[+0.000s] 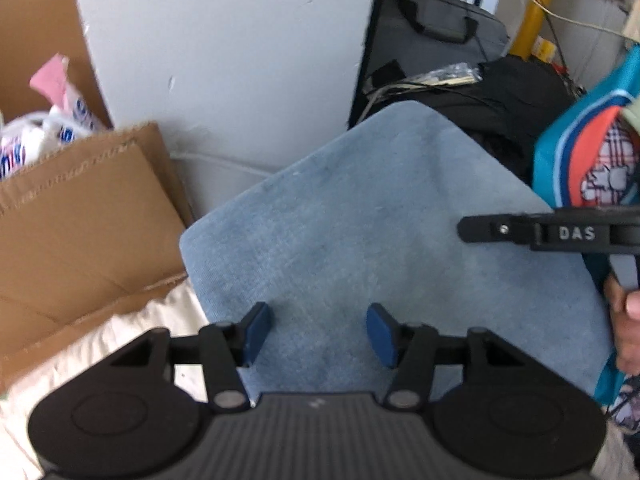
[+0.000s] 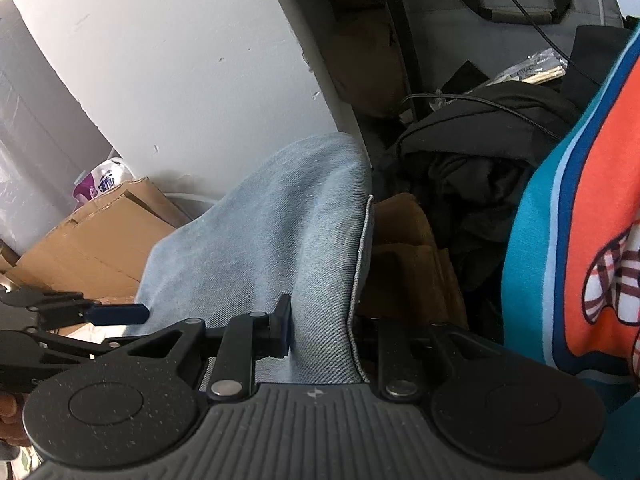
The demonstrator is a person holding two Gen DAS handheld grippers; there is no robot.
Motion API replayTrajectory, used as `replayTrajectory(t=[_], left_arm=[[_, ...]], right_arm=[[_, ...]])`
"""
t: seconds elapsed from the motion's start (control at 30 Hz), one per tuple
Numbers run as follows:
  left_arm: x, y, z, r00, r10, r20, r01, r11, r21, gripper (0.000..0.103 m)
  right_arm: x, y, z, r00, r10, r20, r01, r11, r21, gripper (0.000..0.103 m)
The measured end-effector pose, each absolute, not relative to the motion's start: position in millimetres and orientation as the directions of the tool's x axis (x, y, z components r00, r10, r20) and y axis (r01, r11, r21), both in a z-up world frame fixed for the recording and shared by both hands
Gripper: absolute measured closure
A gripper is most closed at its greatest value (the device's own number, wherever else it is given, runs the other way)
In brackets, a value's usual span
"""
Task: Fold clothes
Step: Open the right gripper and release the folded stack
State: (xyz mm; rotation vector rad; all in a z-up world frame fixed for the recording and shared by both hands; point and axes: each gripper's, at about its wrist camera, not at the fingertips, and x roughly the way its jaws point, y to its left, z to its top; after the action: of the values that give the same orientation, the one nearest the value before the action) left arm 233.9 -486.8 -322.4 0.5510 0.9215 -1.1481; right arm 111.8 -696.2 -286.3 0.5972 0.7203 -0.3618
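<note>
A light blue denim garment (image 1: 380, 216) hangs spread out in front of me, its hemmed edge (image 2: 360, 264) running down the right wrist view. My right gripper (image 2: 326, 328) is shut on that edge: one pad (image 2: 284, 326) presses the cloth, the other is hidden behind it. In the left wrist view one of its black fingers (image 1: 500, 230) sits at the garment's right side. My left gripper (image 1: 318, 334) stands open just in front of the denim's lower part, with nothing between its blue pads (image 1: 256, 334). One of these blue pads (image 2: 116, 314) also shows beside the cloth's left edge.
A cardboard box (image 1: 80, 220) with plastic packets stands at the left against a white wall (image 1: 224, 60). Cream bedding (image 1: 120, 336) lies below. Dark clothes and a grey bag (image 1: 436, 28) fill the back right. A person's teal and orange shirt (image 1: 580, 152) and hand (image 1: 628, 320) are close at right.
</note>
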Motion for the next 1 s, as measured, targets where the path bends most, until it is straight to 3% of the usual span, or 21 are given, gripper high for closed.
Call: replayTrajectory(t=[0.17,0.4,0.73,0.87,1.0], left_arm=[[235,-485,-325,0.111,-0.539,-0.835,0.937,0.338,-0.094,0.045],[238,-484,-326,0.102,-0.541,-0.835,0.938,0.331,-0.1,0.045],[238,-481,-330,0.1,-0.56,-0.822,0.941,0.323,-0.106,0.045],[234,-480,-327,0.113,-0.559,-0.821,0.953,0.293,-0.069,0.046],[230,-476,-316,0.12,-0.56,-0.82,0.969,0.245,-0.025,0.056]], right_arm=[[111,-700,-292,0.65,-0.164,-0.742,0.566,0.756,0.329,0.057],[98,-709,-272,0.618,-0.254,-0.744,0.602,0.761,0.24,0.057],[125,-684,-283,0.661,-0.167,-0.732,0.48,0.843,0.242,0.057],[132,-689,-298,0.644,-0.152,-0.749,0.482,0.842,0.244,0.066],[132,-692,-290,0.651,-0.169,-0.74,0.493,0.836,0.242,0.065]])
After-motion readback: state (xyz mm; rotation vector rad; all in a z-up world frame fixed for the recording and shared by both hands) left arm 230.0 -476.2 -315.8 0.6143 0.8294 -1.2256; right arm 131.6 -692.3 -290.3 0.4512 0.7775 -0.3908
